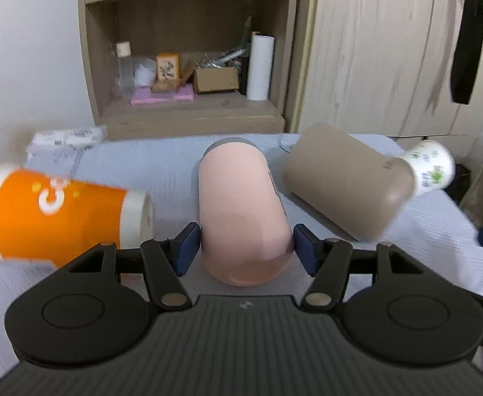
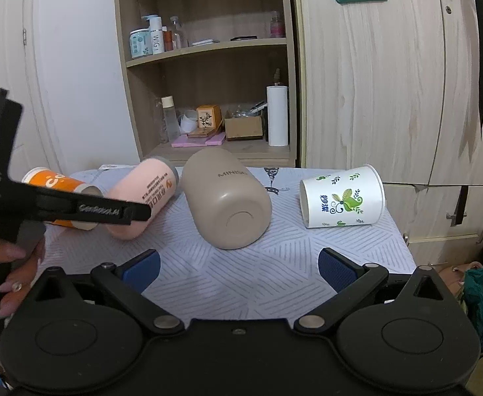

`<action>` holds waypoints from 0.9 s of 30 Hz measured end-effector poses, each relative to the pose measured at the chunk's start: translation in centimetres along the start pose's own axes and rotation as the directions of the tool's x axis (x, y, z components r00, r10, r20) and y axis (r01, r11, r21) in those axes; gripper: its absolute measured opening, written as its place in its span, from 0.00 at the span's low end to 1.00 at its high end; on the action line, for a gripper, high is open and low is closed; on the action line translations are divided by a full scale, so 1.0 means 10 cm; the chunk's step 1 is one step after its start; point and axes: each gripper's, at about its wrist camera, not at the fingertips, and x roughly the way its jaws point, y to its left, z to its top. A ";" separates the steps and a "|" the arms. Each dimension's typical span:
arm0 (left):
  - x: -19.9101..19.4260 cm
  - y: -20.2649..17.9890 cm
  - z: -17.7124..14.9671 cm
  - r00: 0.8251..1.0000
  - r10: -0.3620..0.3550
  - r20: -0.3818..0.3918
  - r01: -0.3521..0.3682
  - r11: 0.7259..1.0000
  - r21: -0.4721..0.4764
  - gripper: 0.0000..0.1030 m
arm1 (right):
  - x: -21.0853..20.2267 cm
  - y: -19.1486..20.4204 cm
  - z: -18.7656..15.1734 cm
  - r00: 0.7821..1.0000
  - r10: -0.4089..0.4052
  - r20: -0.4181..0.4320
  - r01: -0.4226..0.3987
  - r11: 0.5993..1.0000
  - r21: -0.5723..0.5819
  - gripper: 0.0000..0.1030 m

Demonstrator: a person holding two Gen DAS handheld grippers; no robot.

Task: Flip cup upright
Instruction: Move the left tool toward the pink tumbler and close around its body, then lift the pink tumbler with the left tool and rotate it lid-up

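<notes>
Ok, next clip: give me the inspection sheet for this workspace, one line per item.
Surface: table under a pale patterned cloth.
Job's things: four cups lie on their sides: orange paper cup, pink cup, taupe cup, white floral paper cup.
Clutter: white packet at the table's far left.
Grippers: left gripper has a pad on each side of the pink cup's base end, contact unclear; right gripper is open, above the cloth, near the taupe cup.
Cables: nothing seen.
Surroundings: shelf unit with bottles and boxes, wooden wardrobe.
</notes>
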 end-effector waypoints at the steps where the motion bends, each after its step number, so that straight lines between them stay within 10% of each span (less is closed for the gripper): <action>1: -0.04 0.00 -0.03 1.000 -0.013 -0.007 0.013 1.000 -0.007 0.59 | -0.01 0.01 -0.01 1.000 0.007 0.000 -0.007 1.000 0.000 1.00; 27: -0.79 -0.12 -0.63 0.983 -0.158 -0.097 0.147 0.983 -0.111 0.59 | -0.39 0.30 -0.39 0.989 0.098 -0.110 -0.108 0.990 -0.092 1.00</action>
